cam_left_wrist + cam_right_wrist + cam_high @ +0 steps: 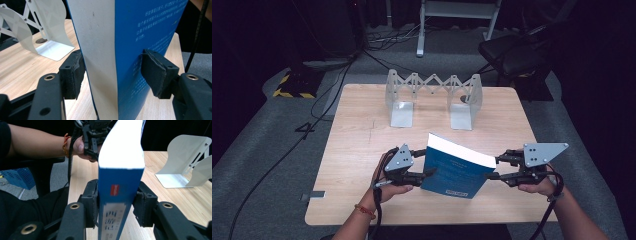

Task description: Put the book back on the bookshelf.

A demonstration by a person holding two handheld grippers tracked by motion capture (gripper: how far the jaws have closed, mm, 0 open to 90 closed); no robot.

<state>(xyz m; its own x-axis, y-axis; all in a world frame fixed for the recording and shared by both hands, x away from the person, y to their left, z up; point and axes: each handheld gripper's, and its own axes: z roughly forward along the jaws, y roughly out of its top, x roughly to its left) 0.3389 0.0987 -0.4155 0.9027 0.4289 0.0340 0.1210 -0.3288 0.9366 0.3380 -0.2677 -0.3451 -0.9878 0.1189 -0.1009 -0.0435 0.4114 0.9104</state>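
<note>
- Dark room, grey carpet, cables on the floor; light wooden table (357, 150) in the middle of the high view, a black chair (512, 55) and a white frame's legs beyond its far edge.
- On the far half of the table stands a white metal expanding book rack (432, 97), two L-shaped end plates joined by a scissor lattice, nothing between the plates.
- Blue book (452, 172) is held tilted above the near half of the table, between the two grippers, white page block facing up and away.
- Left gripper (419, 165): the left gripper view has its jaws on either side of the book's fore-edge, one pad against the white pages' side, the other against the blue cover; contact looks light, and a small gap may remain at the left pad.
- Right gripper (499, 167): the right gripper view looks at the spine end-on, both pads pressed to the covers, pinching the book.
- Spine carries a red label and dark characters, visible in the right gripper view; back-cover text shows white in the left gripper view, too small to read.
- Right gripper view also shows the left hand (80, 146) with an orange wristband behind the book.
- Book's lower edge is cut off in both gripper views; I cannot tell whether it touches the table.
</note>
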